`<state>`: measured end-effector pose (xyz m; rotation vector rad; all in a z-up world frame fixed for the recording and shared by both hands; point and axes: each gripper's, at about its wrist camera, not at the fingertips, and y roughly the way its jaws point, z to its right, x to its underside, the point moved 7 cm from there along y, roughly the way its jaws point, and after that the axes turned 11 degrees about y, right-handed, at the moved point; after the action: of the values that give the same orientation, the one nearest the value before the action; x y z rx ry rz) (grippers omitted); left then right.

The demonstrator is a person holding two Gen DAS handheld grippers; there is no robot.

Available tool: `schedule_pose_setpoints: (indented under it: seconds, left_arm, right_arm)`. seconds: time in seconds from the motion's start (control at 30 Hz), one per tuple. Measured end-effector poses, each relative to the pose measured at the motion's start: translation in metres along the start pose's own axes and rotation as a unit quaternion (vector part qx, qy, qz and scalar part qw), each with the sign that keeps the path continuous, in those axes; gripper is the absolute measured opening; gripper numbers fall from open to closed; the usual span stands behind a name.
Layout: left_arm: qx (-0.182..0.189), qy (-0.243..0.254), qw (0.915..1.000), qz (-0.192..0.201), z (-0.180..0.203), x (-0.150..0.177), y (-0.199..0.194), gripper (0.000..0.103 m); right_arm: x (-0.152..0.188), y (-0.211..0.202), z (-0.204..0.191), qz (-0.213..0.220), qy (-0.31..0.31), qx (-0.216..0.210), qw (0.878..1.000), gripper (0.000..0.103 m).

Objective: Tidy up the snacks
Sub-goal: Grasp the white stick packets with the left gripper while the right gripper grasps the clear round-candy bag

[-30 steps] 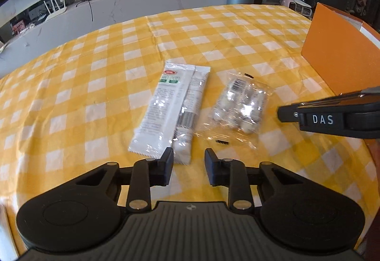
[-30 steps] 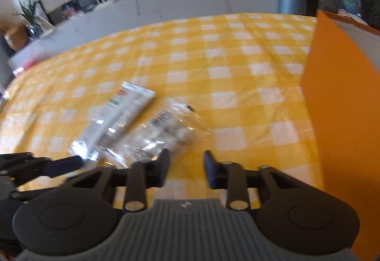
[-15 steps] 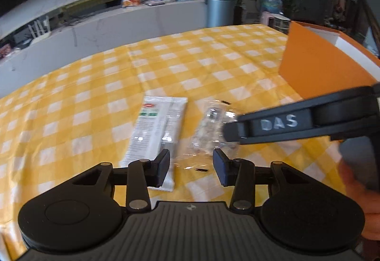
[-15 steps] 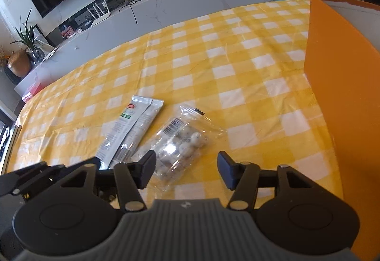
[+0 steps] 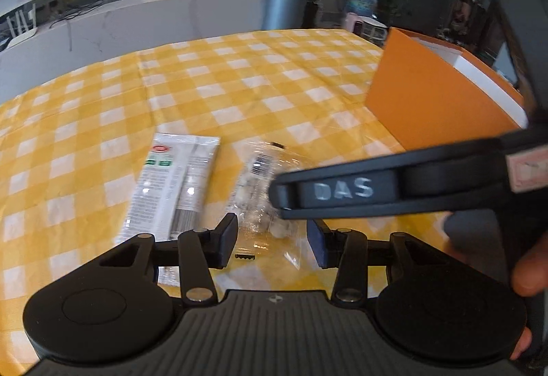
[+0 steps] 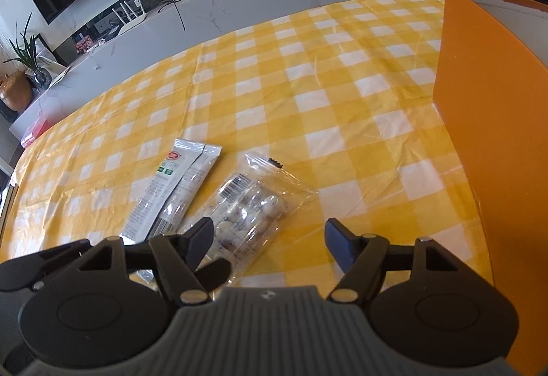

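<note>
Jaws of both grippers are apart and grip nothing: the left gripper [image 5: 272, 240] hangs part open over the near end of the clear bag [image 6: 251, 208], while the right gripper [image 6: 269, 240] is opening with that bag's near end between its fingers, pads off it. Just left of the bag, touching it, lie two white sachets [image 6: 171, 187] on the checked worktop [image 6: 308, 85]. Far right stands the orange box [image 6: 493, 122], well apart from the snacks. Nothing looks sorted yet; bag and sachets likely all remain to be moved.
</note>
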<state>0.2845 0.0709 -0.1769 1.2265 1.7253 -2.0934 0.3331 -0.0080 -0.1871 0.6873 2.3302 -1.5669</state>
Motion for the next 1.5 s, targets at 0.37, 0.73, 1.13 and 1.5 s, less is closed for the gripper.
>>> schedule_pose_setpoints:
  seconds: [0.37,0.73,1.13,1.5]
  left_arm:
    - [-0.036,0.015,0.9992,-0.009,-0.024,0.006,-0.018,0.050]
    - [-0.121,0.032,0.9915,-0.036,-0.063,0.010,-0.012,0.081]
    - [-0.138,0.067,0.9877,-0.033,-0.062,0.009,0.014,0.090]
    - [-0.123,-0.040,0.9915,-0.014,-0.075,0.006,0.021,0.086]
  right_arm:
    - [-0.002,0.002,-0.011,0.010,-0.035,0.012,0.999,0.077]
    - [0.002,0.027,-0.033,0.003,-0.052,0.038,0.998,0.078]
    - [-0.003,0.017,0.008,0.024,-0.106,0.058,0.992,0.078]
    - [0.005,0.015,0.009,0.047,-0.149,0.050,0.987,0.078]
